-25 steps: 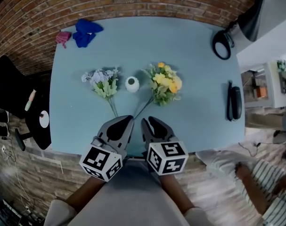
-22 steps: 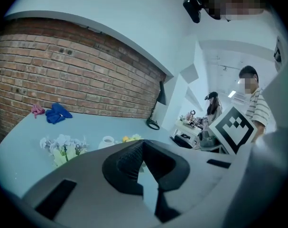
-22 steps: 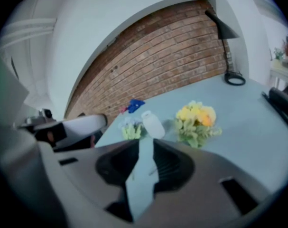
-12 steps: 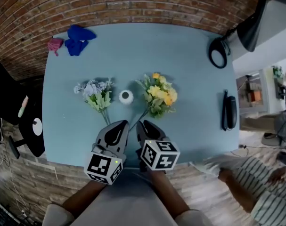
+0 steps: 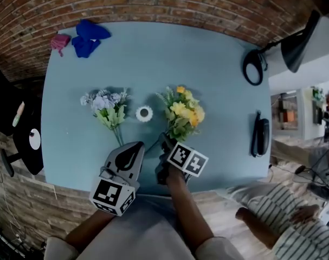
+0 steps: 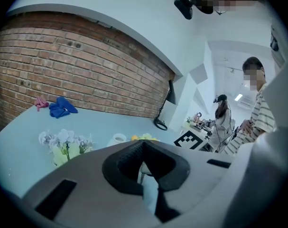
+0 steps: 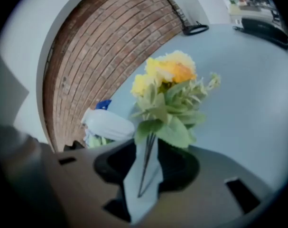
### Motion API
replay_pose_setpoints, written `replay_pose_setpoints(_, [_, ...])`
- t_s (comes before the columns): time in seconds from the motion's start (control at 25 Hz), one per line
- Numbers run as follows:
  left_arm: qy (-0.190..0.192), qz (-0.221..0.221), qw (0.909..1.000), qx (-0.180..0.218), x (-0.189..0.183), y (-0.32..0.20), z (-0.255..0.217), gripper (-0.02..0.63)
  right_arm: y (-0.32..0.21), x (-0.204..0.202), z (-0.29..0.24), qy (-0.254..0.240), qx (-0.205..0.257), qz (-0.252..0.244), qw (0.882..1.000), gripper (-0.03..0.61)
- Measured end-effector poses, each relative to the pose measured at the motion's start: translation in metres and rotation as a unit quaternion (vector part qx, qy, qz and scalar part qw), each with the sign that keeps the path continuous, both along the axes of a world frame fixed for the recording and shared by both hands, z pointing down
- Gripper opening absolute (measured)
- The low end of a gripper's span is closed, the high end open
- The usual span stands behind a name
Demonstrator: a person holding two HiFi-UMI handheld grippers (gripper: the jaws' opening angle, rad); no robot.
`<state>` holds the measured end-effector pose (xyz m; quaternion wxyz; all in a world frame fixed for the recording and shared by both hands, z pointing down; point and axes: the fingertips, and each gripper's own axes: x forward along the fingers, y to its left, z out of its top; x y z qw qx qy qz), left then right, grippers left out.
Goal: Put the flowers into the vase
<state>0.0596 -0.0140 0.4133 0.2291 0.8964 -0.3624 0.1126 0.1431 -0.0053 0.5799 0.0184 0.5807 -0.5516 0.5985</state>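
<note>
Table [image 5: 207, 53]: pale blue, set against a brick wall.
Pink cloth [image 5: 59, 41]: crumpled at the table's far left corner.
Blue cloth [image 5: 87, 37]: just beside the pink one, on its right.
Pale flowers [image 5: 106, 106]: a lilac and white bunch lying flat on the table, left of the vase. The heads point toward the wall and the stems toward the person.
Left claw [image 5: 135, 146]: over the table's near edge, with its tip close to the ends of the pale bunch's stems. Its own view shows the tips pressed together with nothing between them.
Vase [image 5: 144, 113]: small and white, standing upright between the two bunches and apart from both, with no flowers in it.
Right claw [image 5: 165, 141]: rolled onto its side at the foot of the yellow bunch. The jaws are spread and have just been opening.
Stems [image 7: 146, 167]: thin and dark, running down the middle of the gap between the right claw's jaws, with table showing on both sides of them.
Yellow flowers [image 5: 183, 112]: lying on the table just right of the vase, heads toward the wall.
Lamp [image 5: 297, 46]: black, with its ring base on the table's far right corner.
Black oblong object [image 5: 260, 134]: at the table's right edge; what it is I cannot tell.
Person in a striped top [image 5: 294, 226]: beside the table, at the lower right.
</note>
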Motion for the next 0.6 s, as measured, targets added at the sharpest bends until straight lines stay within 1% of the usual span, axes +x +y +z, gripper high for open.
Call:
replay_pose_setpoints(0.12, [0.008, -0.002, 0.9999, -0.009, 0.003, -0.001, 0.005, 0.015, -0.008, 0.014, 0.013, -0.008, -0.020, 0.009, 1.000, 0.140])
replay_pose_setpoints(0.2, [0.006, 0.001, 0.9999, -0.013, 0.001, 0.001, 0.009, 0.015, -0.010, 0.014, 0.019, -0.016, -0.028, 0.017, 0.999, 0.140])
replay_pose_setpoints(0.32, [0.001, 0.010, 0.9996, -0.027, 0.003, 0.003, 0.016, 0.015, -0.013, 0.013, 0.023, -0.041, -0.033, 0.026, 0.998, 0.138])
replay_pose_setpoints(0.44, [0.000, 0.019, 0.9991, -0.038, 0.006, 0.004, 0.021, 0.015, -0.016, 0.013, 0.023, -0.050, -0.032, 0.022, 0.998, 0.136])
replay_pose_setpoints(0.6, [0.004, 0.022, 0.9989, -0.042, 0.007, 0.003, 0.022, 0.015, -0.016, 0.014, 0.025, -0.062, -0.033, 0.024, 0.997, 0.076])
